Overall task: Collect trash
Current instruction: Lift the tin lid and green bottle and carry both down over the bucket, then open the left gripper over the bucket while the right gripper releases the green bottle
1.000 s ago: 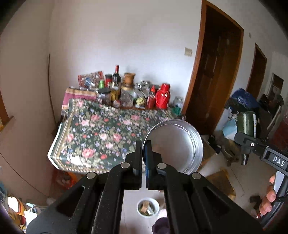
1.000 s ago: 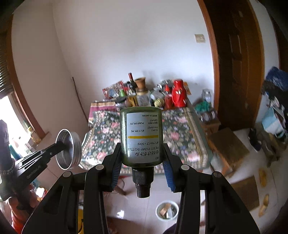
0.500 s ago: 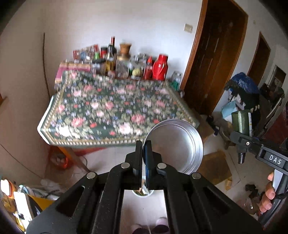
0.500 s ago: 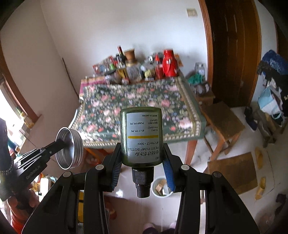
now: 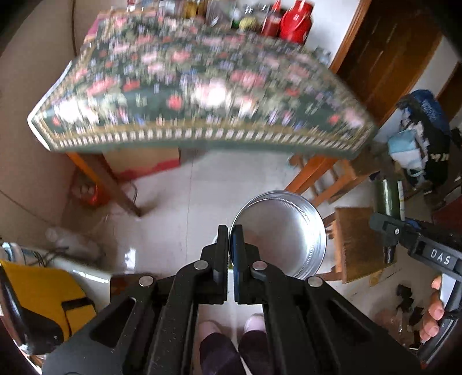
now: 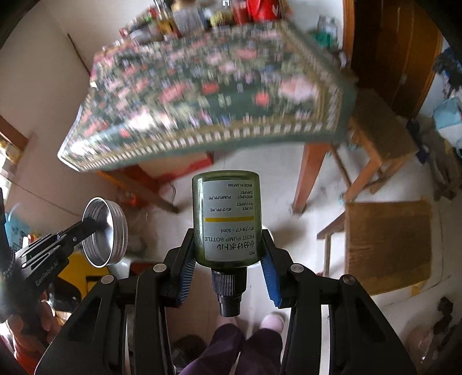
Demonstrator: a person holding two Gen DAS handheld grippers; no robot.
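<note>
Left gripper (image 5: 230, 235): jaws clenched on the rim of a shallow round metal tin lid (image 5: 284, 235), which stands on edge with its open, threaded side facing the camera. The right wrist view confirms this from the side: the same left gripper (image 6: 93, 223) pinches the tin lid (image 6: 105, 230) at its wall, held in the air at the left of that frame.

Right gripper (image 6: 228, 259): closed around a small green pump bottle (image 6: 226, 219), held upside down, with the black threaded neck pointing toward the camera (label reads "PETIT PUMP BOTTLE", inverted). Blue pads (image 6: 184, 269) press on both sides of the bottle's lower body. In the left wrist view the right gripper (image 5: 385, 222) appears at the far right with the bottle (image 5: 387, 197) above it.

Both items are held over a pale tiled floor (image 5: 184, 202), near the person's feet (image 5: 254, 321). Beyond them stands a table with a floral cloth (image 5: 202, 92), blurred in both views; red containers (image 5: 297, 21) sit along its far edge. A wooden stool (image 6: 387, 242) stands on the right. A dark wooden door (image 5: 387, 52) is at far right.
</note>
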